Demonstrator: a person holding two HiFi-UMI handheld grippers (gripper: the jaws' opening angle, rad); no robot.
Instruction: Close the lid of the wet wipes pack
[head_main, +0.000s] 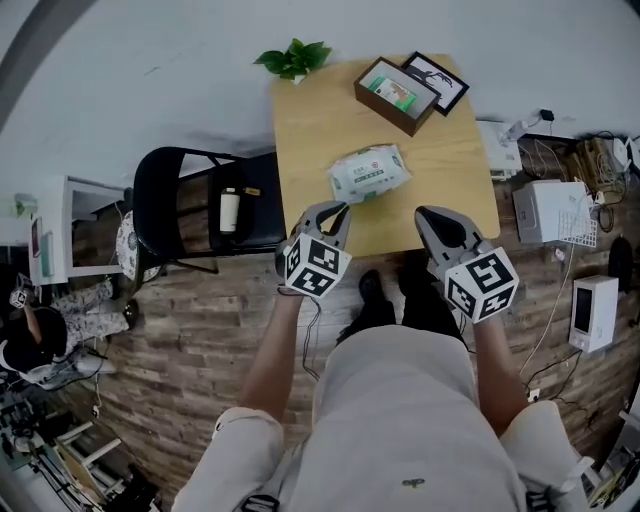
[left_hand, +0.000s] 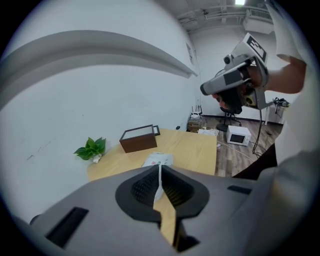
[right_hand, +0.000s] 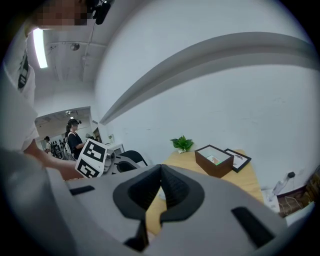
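Left gripper (head_main: 338, 213) and right gripper (head_main: 427, 214) hang above the desk's (head_main: 310, 130) near edge, jaws pressed together, empty; better to press one flat on the wipes pack (head_main: 368, 172), seating its lid.

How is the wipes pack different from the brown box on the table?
The wipes pack is white and green and looks soft; the brown box is dark with straight walls and an open top. The pack lies mid-table, the box near the far edge. Both sit on the wooden table.

White-green wet wipes pack (head_main: 368, 172) lies flat, askew, on the table (head_main: 310, 120).
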